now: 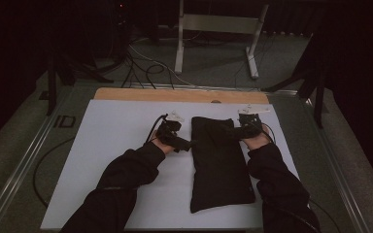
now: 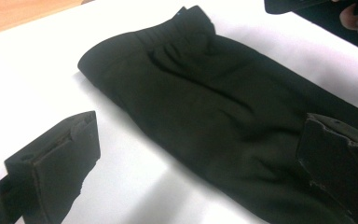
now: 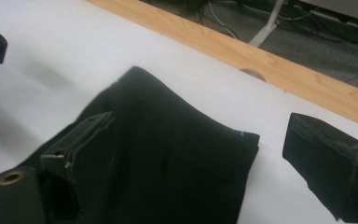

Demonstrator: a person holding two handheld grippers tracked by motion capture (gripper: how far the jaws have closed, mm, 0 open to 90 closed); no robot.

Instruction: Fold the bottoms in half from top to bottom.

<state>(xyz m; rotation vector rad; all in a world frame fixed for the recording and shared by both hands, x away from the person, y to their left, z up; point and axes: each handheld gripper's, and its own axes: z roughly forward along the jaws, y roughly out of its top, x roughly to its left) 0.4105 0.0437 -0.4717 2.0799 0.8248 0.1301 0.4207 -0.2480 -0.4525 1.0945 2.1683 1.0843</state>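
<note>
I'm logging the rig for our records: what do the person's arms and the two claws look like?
Both arms wear black long sleeves. The left claw and right claw are black and blocky, each topped by a grey three-cornered plate, with thick, scuffed black jaws. A black cable trails from the left one.

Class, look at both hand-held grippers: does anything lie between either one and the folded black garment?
Nothing visible does. The left hand-held gripper and right hand-held gripper sit open at the black garment, on bare white board.
</note>
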